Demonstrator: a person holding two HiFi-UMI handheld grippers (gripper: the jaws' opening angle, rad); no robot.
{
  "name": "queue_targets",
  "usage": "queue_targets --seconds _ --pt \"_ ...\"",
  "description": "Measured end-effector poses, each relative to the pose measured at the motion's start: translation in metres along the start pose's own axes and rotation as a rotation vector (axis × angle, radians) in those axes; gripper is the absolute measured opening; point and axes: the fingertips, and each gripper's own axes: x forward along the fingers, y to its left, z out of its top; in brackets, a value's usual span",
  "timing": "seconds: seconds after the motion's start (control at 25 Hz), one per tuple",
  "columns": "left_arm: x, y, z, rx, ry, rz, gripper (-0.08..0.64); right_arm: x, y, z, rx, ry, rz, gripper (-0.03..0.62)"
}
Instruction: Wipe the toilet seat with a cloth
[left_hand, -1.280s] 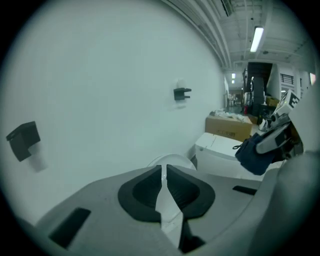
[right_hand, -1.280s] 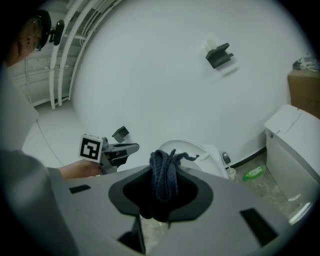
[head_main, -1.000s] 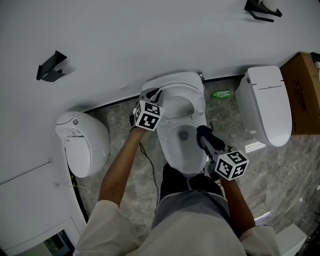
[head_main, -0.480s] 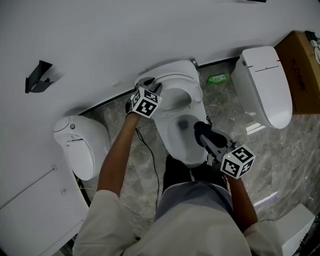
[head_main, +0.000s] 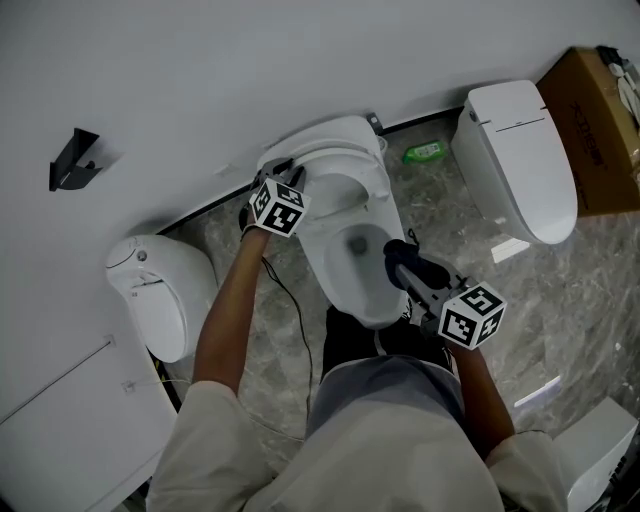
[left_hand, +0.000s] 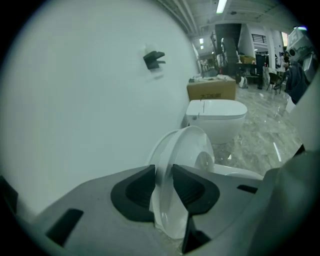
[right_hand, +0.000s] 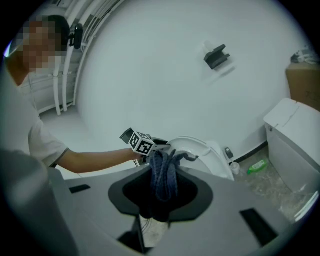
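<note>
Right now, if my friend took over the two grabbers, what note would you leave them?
Left gripper: its jaws have just been closing on the rim of the raised seat, and the pads look to be on it.
Right gripper: shut on the blue cloth, held by the right side of the toilet bowl, away from the seat.
Done: the cloth is in the gripper and the seat is gripped.
Left: wipe the seat. No wiping shows yet.
</note>
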Motion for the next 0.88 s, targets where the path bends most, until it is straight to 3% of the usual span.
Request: queue_targets --seconds 0.28,0.88 --pt "-0.025 -0.035 0.006 -0.072 0.008 0.033 0.101 -0.039 0.000 -0.009 0.035 0.004 0.057 0.078" --pt "-0.091 -0.133 -0.014 -0.095 -0.004 0.073 0.107 -0.128 0.002 -0.047 0.020 0.013 0.093 0.078"
